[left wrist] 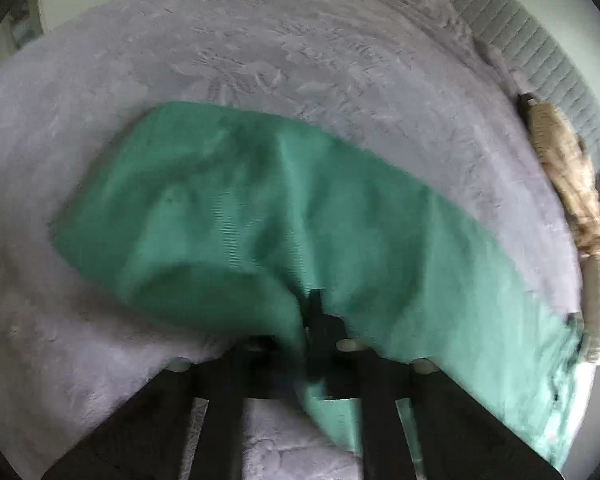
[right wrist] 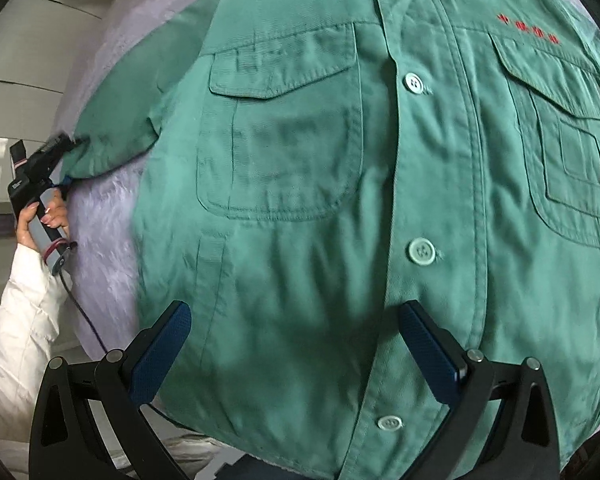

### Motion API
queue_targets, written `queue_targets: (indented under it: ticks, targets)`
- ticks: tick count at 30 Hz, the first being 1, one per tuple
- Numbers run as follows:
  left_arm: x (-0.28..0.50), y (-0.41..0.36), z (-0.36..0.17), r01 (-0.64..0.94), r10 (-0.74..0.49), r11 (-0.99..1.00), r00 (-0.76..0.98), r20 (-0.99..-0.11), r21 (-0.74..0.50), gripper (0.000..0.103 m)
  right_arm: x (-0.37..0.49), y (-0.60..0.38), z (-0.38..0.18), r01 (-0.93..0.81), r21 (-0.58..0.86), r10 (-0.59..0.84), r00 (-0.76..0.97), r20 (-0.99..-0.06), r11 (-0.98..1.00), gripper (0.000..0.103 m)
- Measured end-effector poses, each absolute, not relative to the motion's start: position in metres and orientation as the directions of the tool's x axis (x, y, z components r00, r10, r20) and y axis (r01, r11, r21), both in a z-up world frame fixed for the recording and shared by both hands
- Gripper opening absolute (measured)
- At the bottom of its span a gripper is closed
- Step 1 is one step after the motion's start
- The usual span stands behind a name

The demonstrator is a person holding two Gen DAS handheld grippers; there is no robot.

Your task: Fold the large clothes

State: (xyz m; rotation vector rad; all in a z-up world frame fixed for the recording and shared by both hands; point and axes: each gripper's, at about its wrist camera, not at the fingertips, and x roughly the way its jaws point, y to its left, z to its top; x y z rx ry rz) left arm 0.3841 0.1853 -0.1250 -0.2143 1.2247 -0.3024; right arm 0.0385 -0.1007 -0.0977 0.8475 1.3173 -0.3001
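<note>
Green work shirt (right wrist: 300, 208), 1, two chest pockets, four buttons showing. L gripper (left wrist: 316, 320) pinched shut on sleeve (right wrist: 112, 148); R gripper (right wrist: 296, 344) spread wide, angled down over hem.

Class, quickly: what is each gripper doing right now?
Left gripper: shut on the green shirt's sleeve.
Right gripper: open, above the shirt front, holding nothing.
</note>
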Motion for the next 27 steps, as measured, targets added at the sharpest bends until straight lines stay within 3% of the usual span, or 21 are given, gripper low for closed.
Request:
queue_targets:
  ticks: [6,13,18,23,25,26,27]
  targets:
    - [0.352,0.145,-0.051,0.321,-0.435,0.891,0.395,-0.809,-0.322,0.006,0.029,-0.114,-0.095,0.664,0.406,0.236,0.335,-0.912,0.628,0.103]
    - [0.247,-0.005,0.027,0.698,-0.628,0.663,0.323,-0.708,-0.270,0.006,0.000,-0.156,-0.087,0.697,0.457,0.167,0.444,-0.880,0.553,0.103]
    - [0.153,-0.113,-0.004,0.839,-0.621,0.494,0.156,-0.768,-0.229,0.006,-0.031,-0.202,-0.086,0.736,0.465,0.081,0.493,-0.866,0.491,0.103]
    - [0.093,-0.165,-0.078,0.884,-0.444,0.464,0.174,-0.879,-0.059,0.006,-0.067,-0.239,-0.105,0.791,0.440,0.030,0.474,-0.880,0.424,0.103]
    - [0.083,-0.155,-0.096,0.885,-0.406,0.464,0.183,-0.895,-0.030,0.013,-0.080,-0.250,-0.112,0.804,0.435,0.024,0.467,-0.884,0.405,0.103]
    - [0.081,-0.151,-0.096,0.886,-0.412,0.462,0.174,-0.894,-0.040,0.026,-0.086,-0.255,-0.115,0.805,0.436,0.021,0.468,-0.883,0.402,0.103]
    - [0.080,-0.152,-0.097,0.886,-0.420,0.462,0.172,-0.891,-0.047,0.052,-0.090,-0.258,-0.114,0.804,0.437,0.018,0.470,-0.882,0.404,0.103]
